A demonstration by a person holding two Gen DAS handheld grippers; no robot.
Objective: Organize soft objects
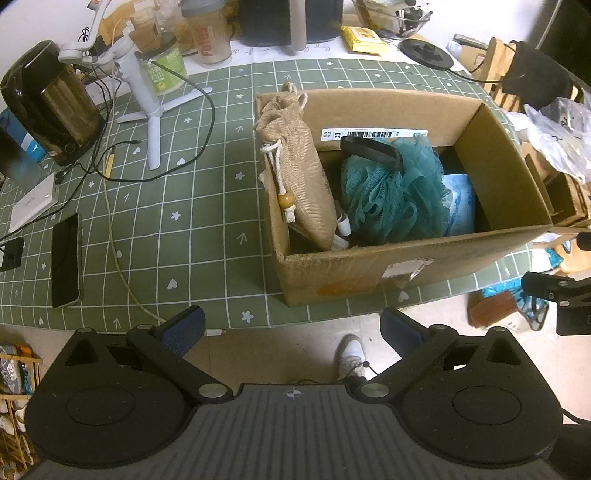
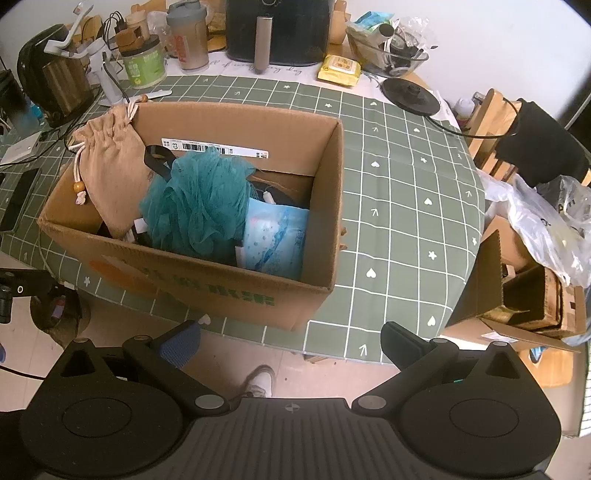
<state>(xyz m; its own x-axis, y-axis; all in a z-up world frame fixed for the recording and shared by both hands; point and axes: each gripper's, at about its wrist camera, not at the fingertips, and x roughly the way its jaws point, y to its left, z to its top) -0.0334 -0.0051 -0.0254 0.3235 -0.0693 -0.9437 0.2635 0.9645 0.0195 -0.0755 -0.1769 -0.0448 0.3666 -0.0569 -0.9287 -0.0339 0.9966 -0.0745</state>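
An open cardboard box [image 1: 406, 262] [image 2: 184, 284] stands near the front edge of the green checked tablecloth. Inside it, a tan drawstring pouch [image 1: 299, 173] [image 2: 110, 166] leans on the left wall, a teal mesh bath pouf [image 1: 391, 192] [image 2: 199, 203] fills the middle, and a light blue soft pack [image 1: 461, 203] [image 2: 277, 236] lies at the right. My left gripper [image 1: 291, 328] is open and empty, held back off the table's edge in front of the box. My right gripper [image 2: 291, 343] is also open and empty, below the box's front right corner.
A phone [image 1: 65, 260], cables, a white tripod stand [image 1: 147, 110] and a kettle [image 1: 51, 99] sit left of the box. Jars, an air fryer [image 2: 277, 29] and a glass bowl line the back. A smaller cardboard box [image 2: 517, 295] and plastic bags are right. A shoe [image 1: 351, 354] shows on the floor.
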